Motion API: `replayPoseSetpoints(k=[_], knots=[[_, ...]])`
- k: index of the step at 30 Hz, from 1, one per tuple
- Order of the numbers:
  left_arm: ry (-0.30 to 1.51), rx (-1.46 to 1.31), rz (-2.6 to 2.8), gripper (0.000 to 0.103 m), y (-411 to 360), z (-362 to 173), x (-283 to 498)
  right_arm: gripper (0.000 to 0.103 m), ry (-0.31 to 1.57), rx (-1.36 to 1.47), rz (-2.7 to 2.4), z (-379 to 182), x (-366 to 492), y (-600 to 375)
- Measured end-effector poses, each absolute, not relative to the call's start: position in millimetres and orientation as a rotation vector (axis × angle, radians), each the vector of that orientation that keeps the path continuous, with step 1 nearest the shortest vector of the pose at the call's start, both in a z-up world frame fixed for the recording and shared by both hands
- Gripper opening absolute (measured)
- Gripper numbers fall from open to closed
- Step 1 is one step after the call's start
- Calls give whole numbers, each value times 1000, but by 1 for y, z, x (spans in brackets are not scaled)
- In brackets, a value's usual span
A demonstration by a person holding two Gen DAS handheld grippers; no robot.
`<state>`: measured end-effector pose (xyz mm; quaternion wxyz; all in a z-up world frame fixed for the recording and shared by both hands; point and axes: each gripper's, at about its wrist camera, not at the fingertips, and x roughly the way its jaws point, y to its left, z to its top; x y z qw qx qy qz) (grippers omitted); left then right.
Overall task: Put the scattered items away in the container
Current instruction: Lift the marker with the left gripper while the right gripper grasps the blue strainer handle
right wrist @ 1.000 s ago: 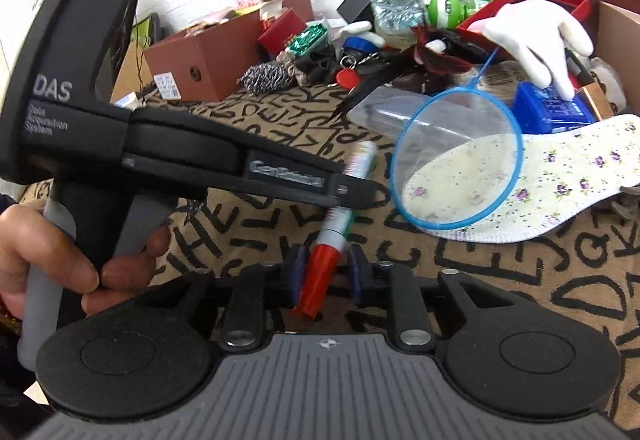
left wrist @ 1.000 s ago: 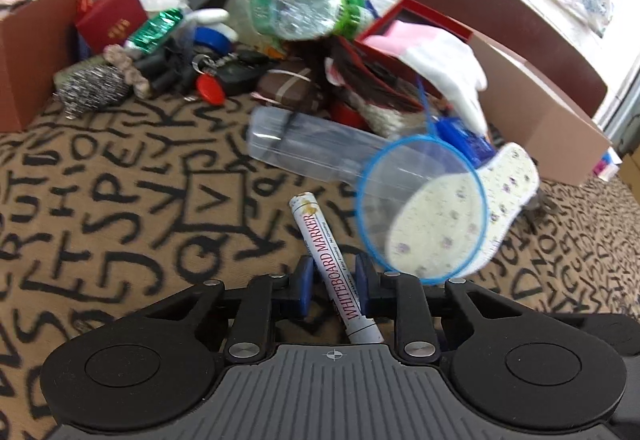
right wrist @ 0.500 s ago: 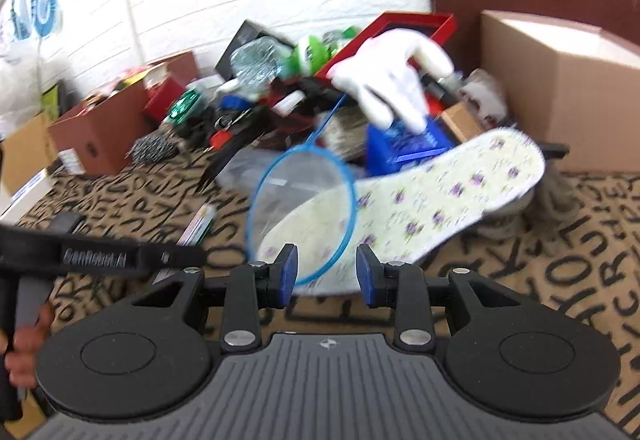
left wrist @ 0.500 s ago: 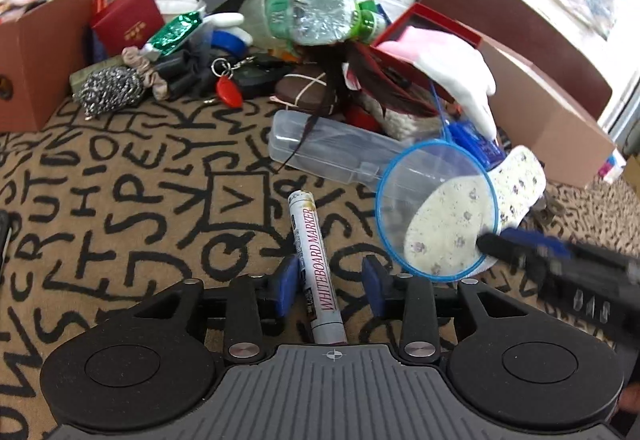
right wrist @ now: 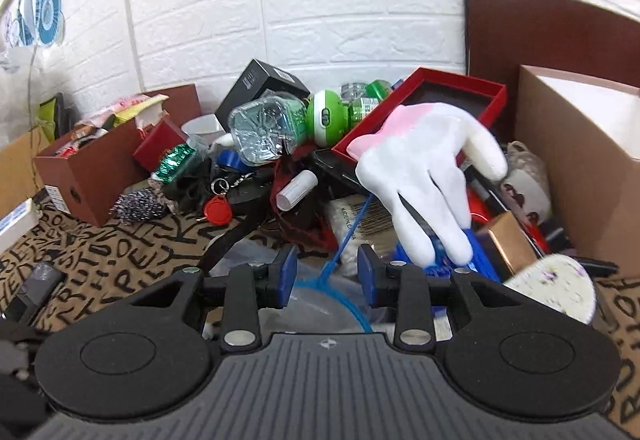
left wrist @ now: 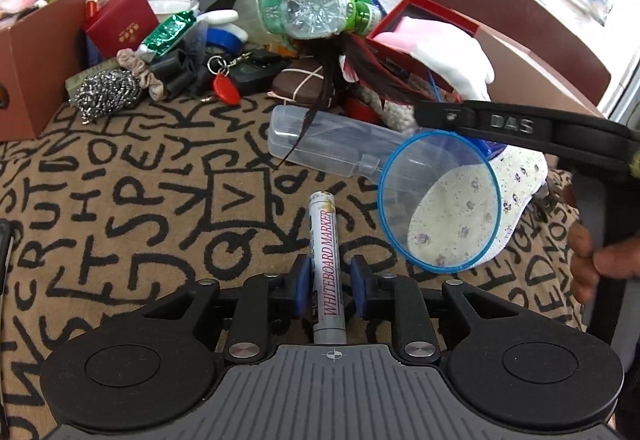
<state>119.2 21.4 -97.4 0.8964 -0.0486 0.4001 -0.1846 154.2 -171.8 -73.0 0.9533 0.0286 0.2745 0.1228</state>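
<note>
White brick wall (right wrist: 340,0), lettered cloth (left wrist: 120,180)

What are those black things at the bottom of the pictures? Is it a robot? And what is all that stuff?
No robot: a person holds two grabbing tools, each with a camera looking out over its two blue-tipped fingers. One picture comes from the left gripper, the other from the right gripper. The left one has its fingers on either side of a whiteboard marker lying on the letter-patterned cloth, with small gaps, so it is open. The right one is open too, hovering over the handle of a blue net scoop. Behind lie a white glove, a squashed bottle and cardboard boxes for tidying.
</note>
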Motion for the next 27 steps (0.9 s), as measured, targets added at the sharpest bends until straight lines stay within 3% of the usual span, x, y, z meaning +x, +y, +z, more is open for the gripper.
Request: replayPoseSetpoints(k=[1,3,9,18,20,22,24,25,27], knots=[[830,-93,-378,13,22,-97,120,29,573,64,250,-75,157,-171],[838,-94,-381,12,24,-96,119,19,598,87,278,-79,158,-172],[824,-79,-356,12,36,-88,106,7,603,120,342,-73,125,-175],[838,-68,-304,14,48,-94,106,6,602,212,425,-63,87,-175],[830,-66,-307,33,47,-94,105,6,614,266,445,-62,92,-179],[826,-72,-309,36,47,-95,104,6,621,340,478,-62,95,-186],[826,-68,-309,30,47,-96,104,6,625,426,515,-62,97,-190],[825,-64,-307,15,47,-96,104,6,618,430,516,-60,97,-191],[826,-67,-306,13,47,-95,105,6,598,389,496,-56,94,-187]])
